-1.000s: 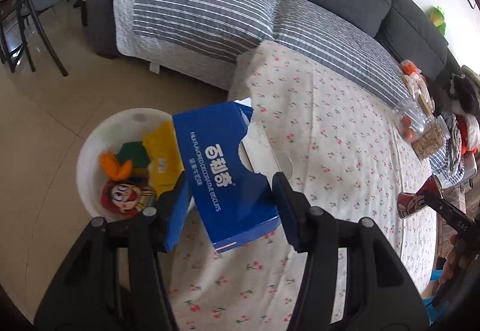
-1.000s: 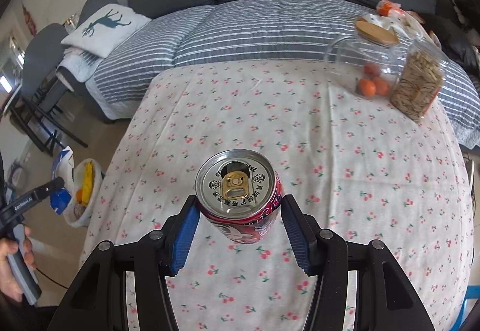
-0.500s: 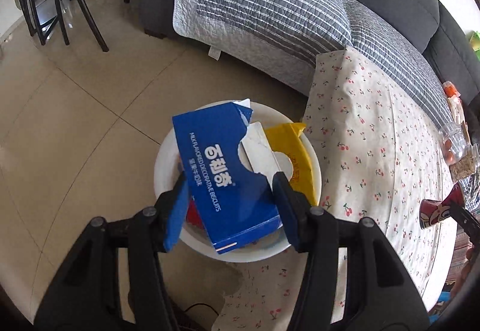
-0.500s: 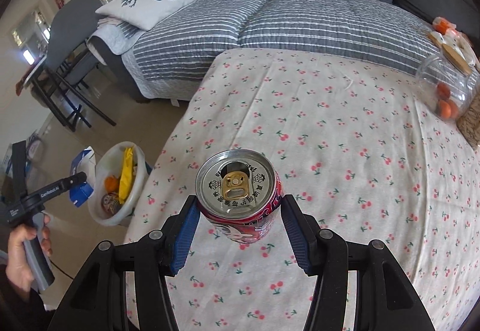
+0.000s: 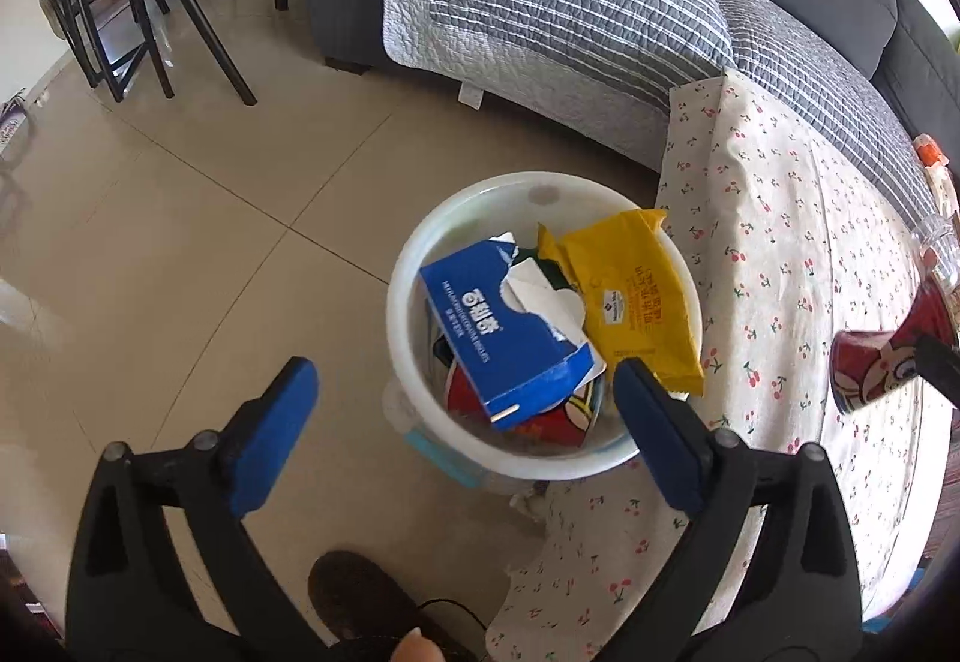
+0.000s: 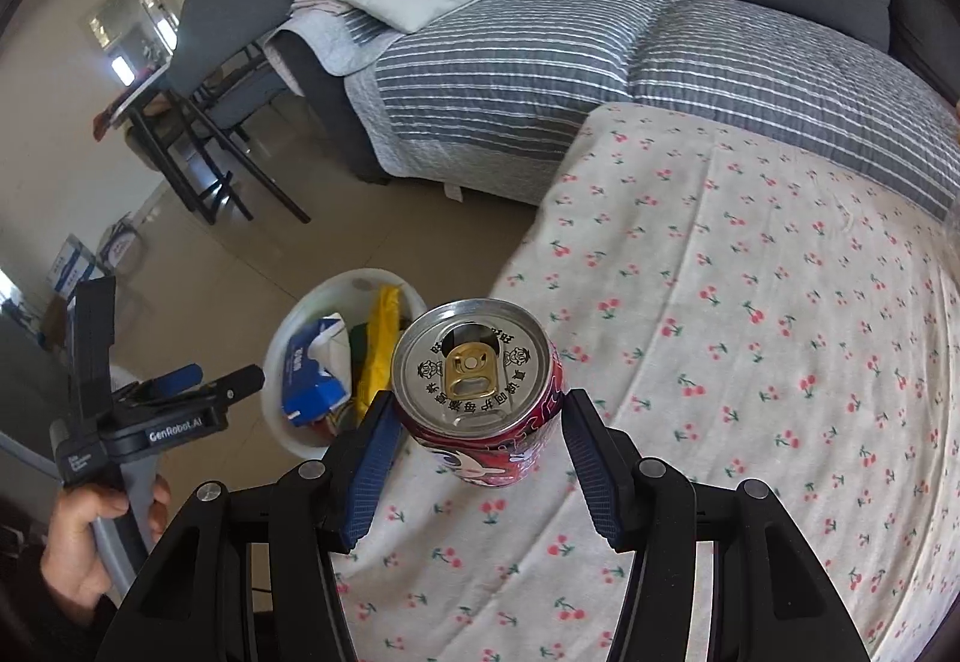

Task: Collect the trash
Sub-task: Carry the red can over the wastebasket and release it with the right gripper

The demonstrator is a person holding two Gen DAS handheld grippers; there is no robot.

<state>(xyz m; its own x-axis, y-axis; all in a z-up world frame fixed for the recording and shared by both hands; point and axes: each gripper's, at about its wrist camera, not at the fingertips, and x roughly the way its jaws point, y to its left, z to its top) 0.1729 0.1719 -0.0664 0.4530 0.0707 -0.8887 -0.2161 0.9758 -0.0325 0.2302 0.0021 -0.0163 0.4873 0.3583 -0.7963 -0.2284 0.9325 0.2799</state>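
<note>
Already the blue box lies tilted in the white bin, leaning beside the yellow packet on other wrappers. Above the bin, the left gripper has its jaws opening, nothing between them, evidently releasing it. Beside the bin, over the cherry-print cloth, the right gripper clamps the red can upright, seemingly bin-bound.

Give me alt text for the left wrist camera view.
The left gripper, jaws opening and empty, hangs over a white bin on the floor holding a blue box and a yellow packet. A cherry-print tablecloth lies alongside.
</note>
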